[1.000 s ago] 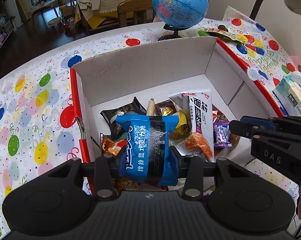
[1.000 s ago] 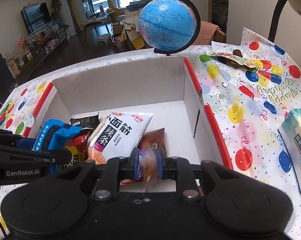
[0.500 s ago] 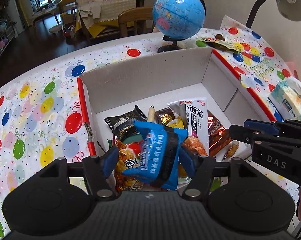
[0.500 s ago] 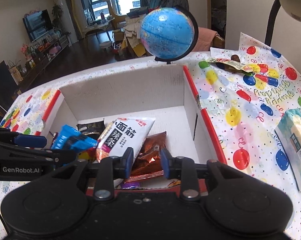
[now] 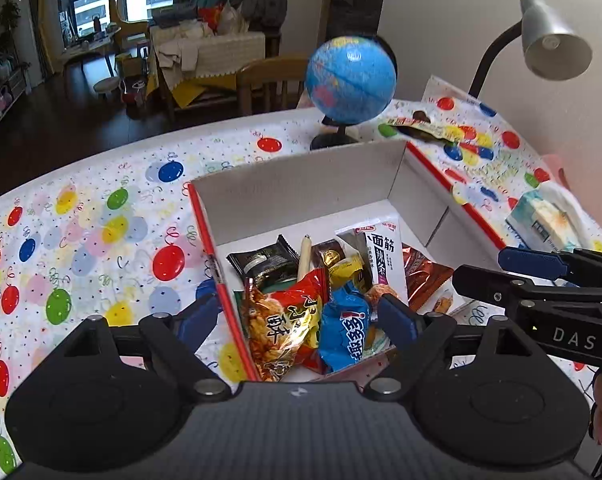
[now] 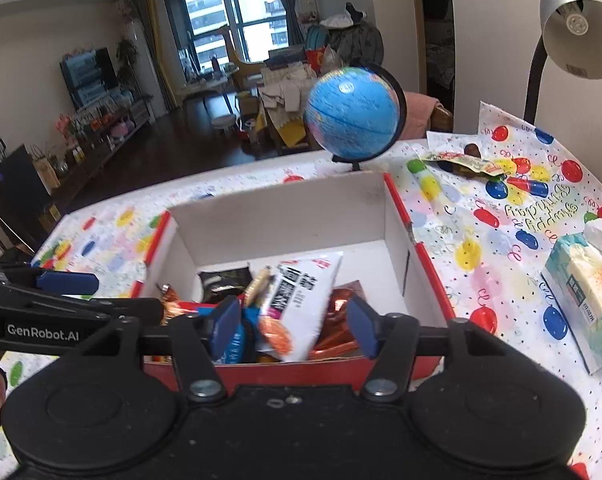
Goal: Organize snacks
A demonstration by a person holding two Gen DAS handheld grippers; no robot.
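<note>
A white cardboard box with red edges point(image 5: 301, 184) point(image 6: 285, 216) stands on the balloon-print tablecloth and holds several snack packets. A blue packet point(image 5: 343, 330) lies in it next to a red and yellow packet point(image 5: 285, 324) and a white packet with Chinese print point(image 5: 383, 258) point(image 6: 301, 296). My left gripper point(image 5: 301, 320) is open and empty above the box's near left corner. My right gripper point(image 6: 293, 322) is open and empty above the box's near edge; it also shows in the left wrist view point(image 5: 521, 276).
A blue globe point(image 5: 351, 80) point(image 6: 353, 114) stands behind the box. A snack packet point(image 5: 417, 126) point(image 6: 457, 160) lies on the cloth at the back right. A tissue pack point(image 6: 585, 284) point(image 5: 545, 220) lies right of the box. A desk lamp point(image 6: 573, 24) hangs over the right side.
My left gripper has opened and let the blue packet drop into the box. My right gripper has opened and released its small snack into the box. Both have pulled back and risen.
</note>
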